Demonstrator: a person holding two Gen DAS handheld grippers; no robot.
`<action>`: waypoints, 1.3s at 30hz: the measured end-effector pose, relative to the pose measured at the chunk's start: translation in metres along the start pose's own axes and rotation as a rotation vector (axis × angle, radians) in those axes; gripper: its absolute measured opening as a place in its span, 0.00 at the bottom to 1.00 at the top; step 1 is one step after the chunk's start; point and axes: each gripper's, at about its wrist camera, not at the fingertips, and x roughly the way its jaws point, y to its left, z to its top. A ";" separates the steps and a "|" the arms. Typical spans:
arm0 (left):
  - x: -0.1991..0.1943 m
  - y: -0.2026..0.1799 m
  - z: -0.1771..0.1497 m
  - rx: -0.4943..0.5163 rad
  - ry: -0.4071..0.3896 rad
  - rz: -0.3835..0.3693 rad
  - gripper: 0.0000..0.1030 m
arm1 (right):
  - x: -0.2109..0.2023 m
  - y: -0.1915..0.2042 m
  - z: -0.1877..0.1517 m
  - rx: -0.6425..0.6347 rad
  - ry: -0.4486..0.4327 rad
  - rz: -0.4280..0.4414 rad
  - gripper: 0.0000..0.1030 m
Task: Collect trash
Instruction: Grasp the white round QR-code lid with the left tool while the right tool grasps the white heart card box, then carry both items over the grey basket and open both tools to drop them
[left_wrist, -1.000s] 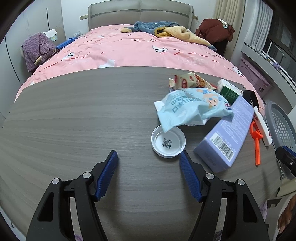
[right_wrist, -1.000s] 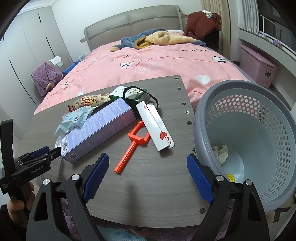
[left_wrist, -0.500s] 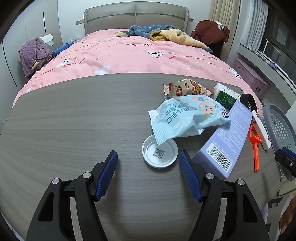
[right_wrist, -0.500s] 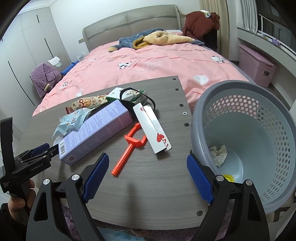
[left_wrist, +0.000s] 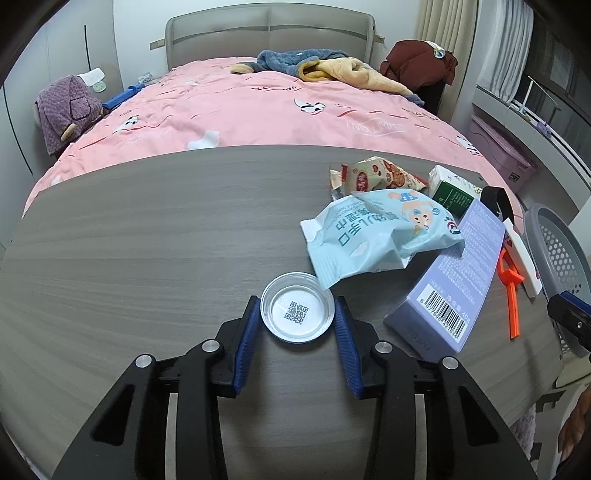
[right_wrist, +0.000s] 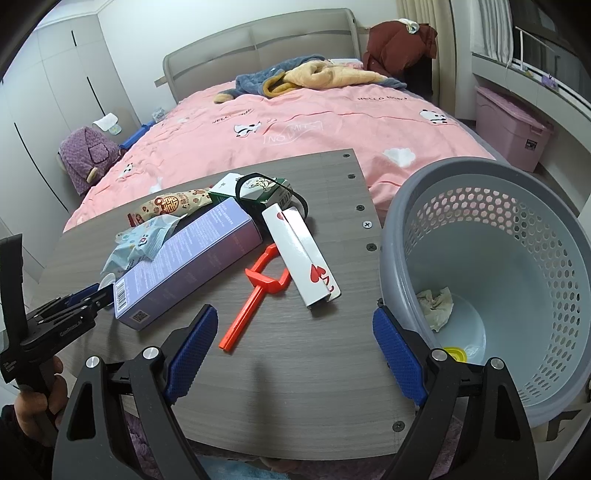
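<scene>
One QR-coded lid between left hand-held gripper pads, w/ barcoded purple box nearby.

Your table is matt grey woodgrain. The lid looks like clear glossy plastic, the wipes packet like crinkled shiny film, the basket like smooth perforated plastic.

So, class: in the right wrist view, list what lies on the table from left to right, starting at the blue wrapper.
Blue wrapper → purple box → orange tool → white heart box → grey basket, just off the edge.
</scene>
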 end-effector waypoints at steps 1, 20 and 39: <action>-0.002 0.002 -0.002 -0.005 0.000 0.005 0.38 | 0.000 0.001 0.000 -0.003 -0.002 -0.001 0.82; -0.046 0.026 0.007 -0.064 -0.092 0.044 0.38 | 0.038 0.007 0.040 -0.075 -0.010 -0.037 0.62; -0.055 0.000 0.010 -0.025 -0.099 -0.015 0.38 | 0.045 0.014 0.033 -0.126 0.007 -0.028 0.27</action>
